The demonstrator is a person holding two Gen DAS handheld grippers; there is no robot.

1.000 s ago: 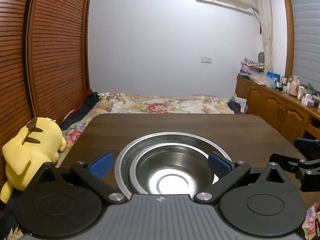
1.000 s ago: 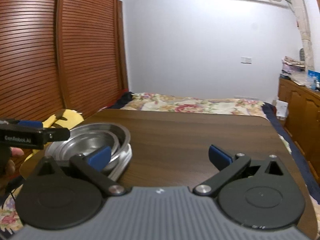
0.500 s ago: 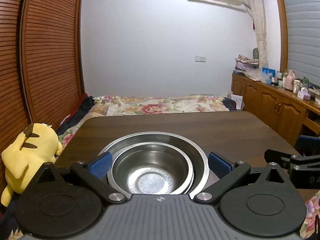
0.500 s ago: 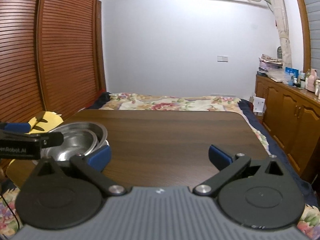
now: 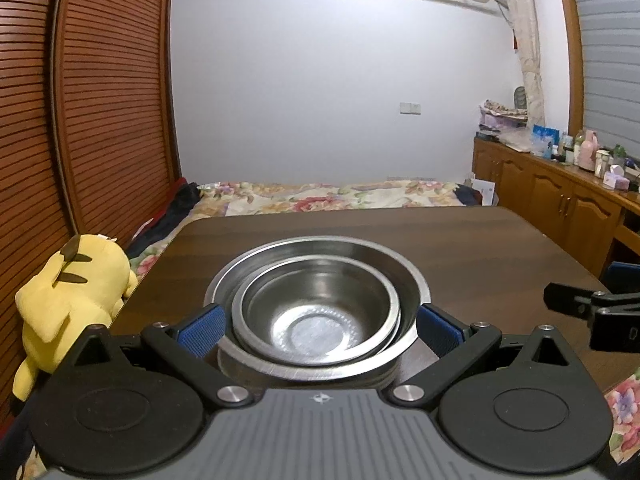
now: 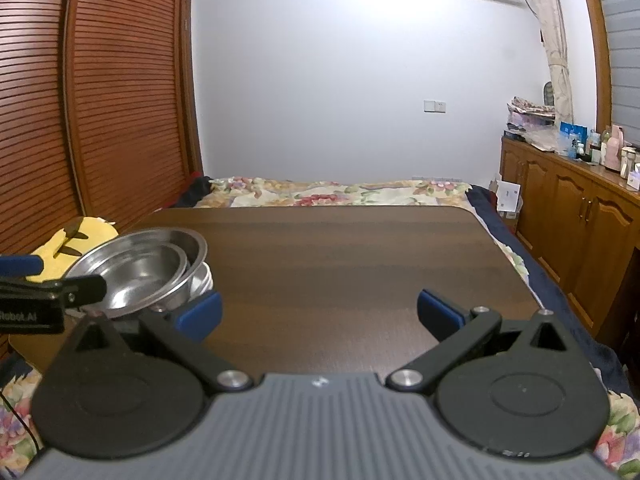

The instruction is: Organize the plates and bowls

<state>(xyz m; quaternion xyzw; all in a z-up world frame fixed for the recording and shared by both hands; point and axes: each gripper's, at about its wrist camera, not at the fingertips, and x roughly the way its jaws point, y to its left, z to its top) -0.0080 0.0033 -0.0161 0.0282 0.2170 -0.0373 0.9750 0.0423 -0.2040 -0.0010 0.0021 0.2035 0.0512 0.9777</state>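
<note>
Left wrist view: left gripper (image 5: 318,330) jaws spread wide, blue pads flanking the steel bowl stack (image 5: 316,312) on either side; contact with the rim cannot be told. Small bowl (image 5: 316,320) nests inside the large bowl (image 5: 384,256), over the near left part of the wooden table (image 5: 480,248).

Right wrist view: right gripper (image 6: 318,312) jaws spread wide, holding nothing, over bare tabletop (image 6: 360,248). Bowl stack (image 6: 140,272) sits tilted at the table's left edge, beside the yellow plush toy (image 6: 92,232).

Steel bowls (image 5: 316,312): two, nested. Plate beneath (image 6: 202,280): one. Table (image 6: 340,248): one. Yellow plush toy (image 5: 72,292): one. Grippers (image 5: 318,326): two.
</note>
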